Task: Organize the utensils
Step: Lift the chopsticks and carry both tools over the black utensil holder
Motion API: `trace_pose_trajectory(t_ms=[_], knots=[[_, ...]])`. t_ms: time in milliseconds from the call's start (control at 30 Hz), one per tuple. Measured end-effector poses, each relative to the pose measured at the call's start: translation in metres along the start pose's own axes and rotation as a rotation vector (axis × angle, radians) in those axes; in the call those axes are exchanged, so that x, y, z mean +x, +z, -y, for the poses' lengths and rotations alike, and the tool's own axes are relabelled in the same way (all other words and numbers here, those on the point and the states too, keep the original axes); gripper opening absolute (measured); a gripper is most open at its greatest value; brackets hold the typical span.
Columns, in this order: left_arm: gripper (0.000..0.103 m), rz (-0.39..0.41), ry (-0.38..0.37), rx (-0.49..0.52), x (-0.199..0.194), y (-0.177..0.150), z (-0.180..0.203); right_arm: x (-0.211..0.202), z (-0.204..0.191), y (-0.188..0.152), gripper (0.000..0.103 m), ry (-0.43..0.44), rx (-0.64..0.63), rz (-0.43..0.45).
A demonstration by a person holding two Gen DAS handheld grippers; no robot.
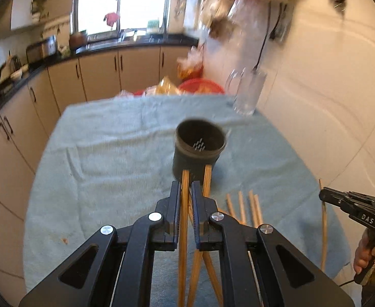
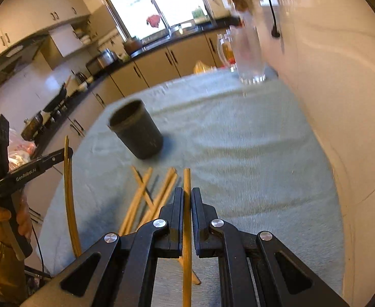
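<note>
A dark round utensil holder (image 1: 199,147) stands upright on the light blue cloth (image 1: 105,158); it also shows in the right wrist view (image 2: 136,130). My left gripper (image 1: 186,188) is shut on a wooden chopstick (image 1: 183,220), just in front of the holder. My right gripper (image 2: 186,194) is shut on another wooden chopstick (image 2: 186,230), above the cloth (image 2: 238,153) right of the pile. Several loose chopsticks (image 2: 149,199) lie on the cloth between the grippers; they also show in the left wrist view (image 1: 246,207). Each gripper is seen from the other's view: the right one (image 1: 325,195), the left one (image 2: 68,151).
A clear glass pitcher (image 1: 248,92) stands at the cloth's far right by the white wall (image 2: 340,102); it also shows in the right wrist view (image 2: 248,56). Red basins and food bags (image 1: 190,84) sit beyond the table's far edge. Kitchen cabinets (image 1: 98,71) run along the left and back.
</note>
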State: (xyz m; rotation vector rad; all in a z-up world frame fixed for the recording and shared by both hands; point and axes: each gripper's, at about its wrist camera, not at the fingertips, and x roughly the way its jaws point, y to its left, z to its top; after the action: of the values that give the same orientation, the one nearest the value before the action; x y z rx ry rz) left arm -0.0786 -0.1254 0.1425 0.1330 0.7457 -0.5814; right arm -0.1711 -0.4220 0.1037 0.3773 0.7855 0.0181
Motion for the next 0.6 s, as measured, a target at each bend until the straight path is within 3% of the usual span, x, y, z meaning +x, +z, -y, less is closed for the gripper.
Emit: trace_pose_trajectory(t_ms=[233, 600], knots=[[0.007, 0.084, -0.032, -0.006, -0.039, 0.017, 0.009, -0.036, -0.014, 0.010, 0.006, 0.034, 0.001, 0.118], [0.006, 0.159, -0.082, -0.037, -0.077, 0.024, 0.015, -0.064, -0.029, 0.015, 0.006, 0.043, -0.037, 0.208]])
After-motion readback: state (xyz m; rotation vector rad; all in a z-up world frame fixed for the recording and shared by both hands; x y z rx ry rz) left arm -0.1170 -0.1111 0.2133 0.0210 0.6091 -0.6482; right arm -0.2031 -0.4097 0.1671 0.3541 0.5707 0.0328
